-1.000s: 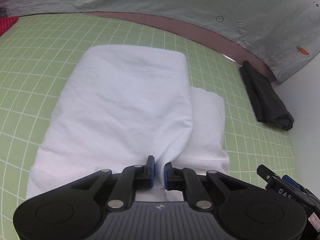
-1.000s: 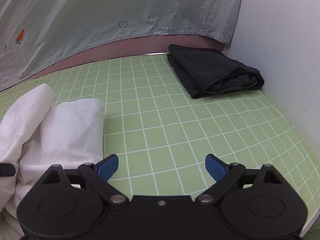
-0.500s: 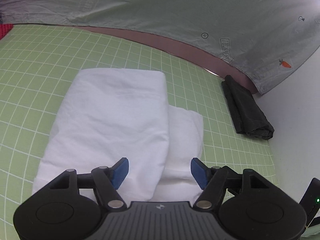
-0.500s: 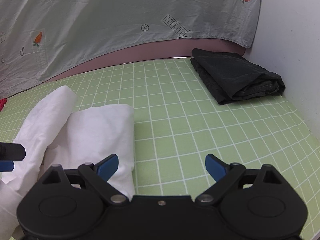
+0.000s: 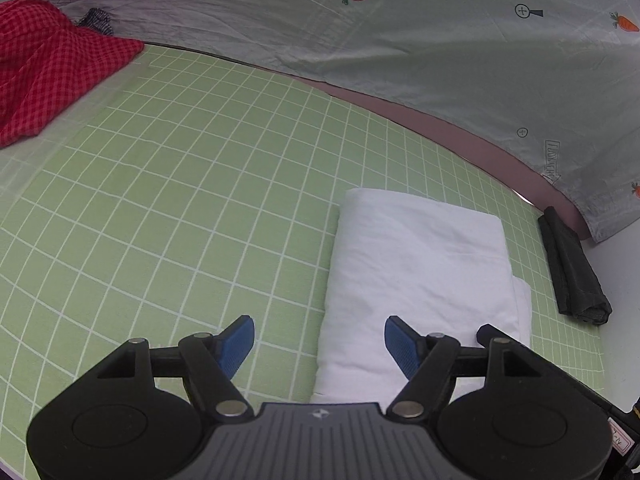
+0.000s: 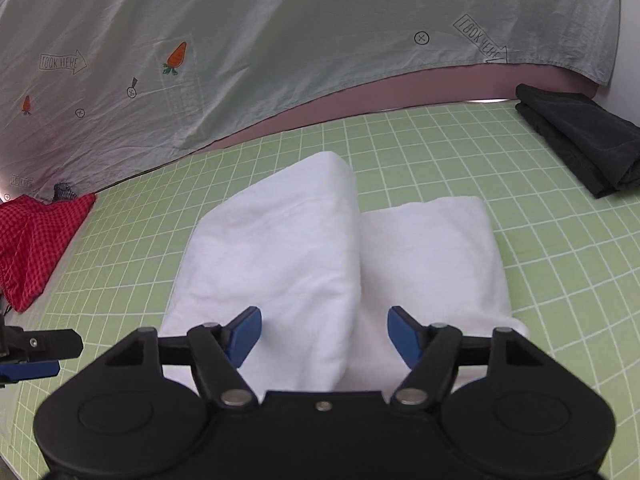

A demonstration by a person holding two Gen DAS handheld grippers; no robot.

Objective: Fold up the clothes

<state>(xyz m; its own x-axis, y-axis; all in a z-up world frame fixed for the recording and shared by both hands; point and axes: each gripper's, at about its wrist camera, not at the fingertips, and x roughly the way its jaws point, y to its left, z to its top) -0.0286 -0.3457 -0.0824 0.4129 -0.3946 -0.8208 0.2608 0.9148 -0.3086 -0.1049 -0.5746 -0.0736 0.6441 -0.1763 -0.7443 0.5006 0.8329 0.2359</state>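
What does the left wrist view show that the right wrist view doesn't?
Only left wrist: the open left gripper head-on and a wide bare stretch of green gridded mat. Only right wrist: the open right gripper head-on and the folded white garment's lower layer spread wide. Both: the folded black garment, red checked cloth, and grey carrot-print sheet.

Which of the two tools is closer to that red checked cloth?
The left tool. The red checked cloth lies far ahead to its left, across the green mat. The right tool hangs over the white garment, farther from it.
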